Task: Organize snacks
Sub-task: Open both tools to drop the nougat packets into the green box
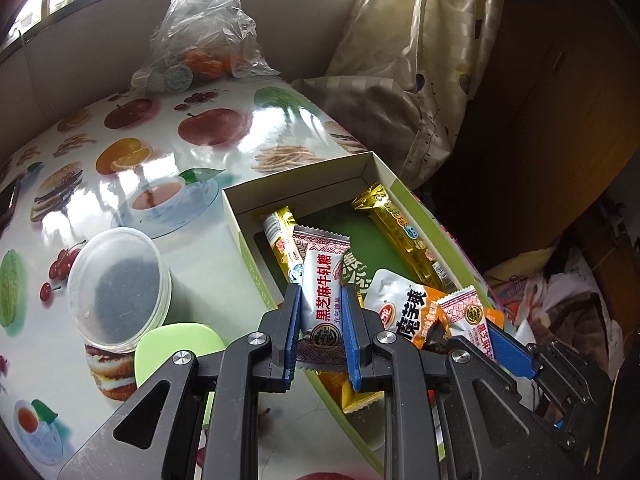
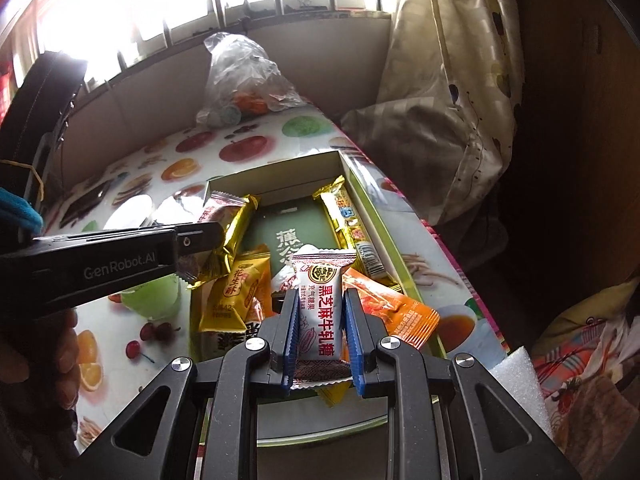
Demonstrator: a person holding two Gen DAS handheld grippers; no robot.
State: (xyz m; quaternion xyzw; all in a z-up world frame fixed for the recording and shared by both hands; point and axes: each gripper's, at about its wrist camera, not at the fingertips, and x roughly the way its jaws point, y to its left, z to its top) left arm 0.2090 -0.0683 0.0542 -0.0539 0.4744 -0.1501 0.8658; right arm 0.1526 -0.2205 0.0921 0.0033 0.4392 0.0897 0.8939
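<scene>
Clamping one white nougat packet (image 1: pixel 320 300) each, left gripper (image 1: pixel 320 300) and right gripper (image 2: pixel 320 308) hang over the snack-crowded box (image 1: pixel 240 216); lidded tub (image 1: pixel 116 284) and plastic bag (image 1: pixel 204 36) flank it on a fruit-print tablecloth (image 1: pixel 160 152) beneath a window

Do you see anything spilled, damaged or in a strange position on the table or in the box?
Nothing looks spilled or damaged. The snacks lie in a loose pile in the box, and an orange packet hangs over its right rim. Both tongs, left and right, are each shut on a white candy packet.
</scene>
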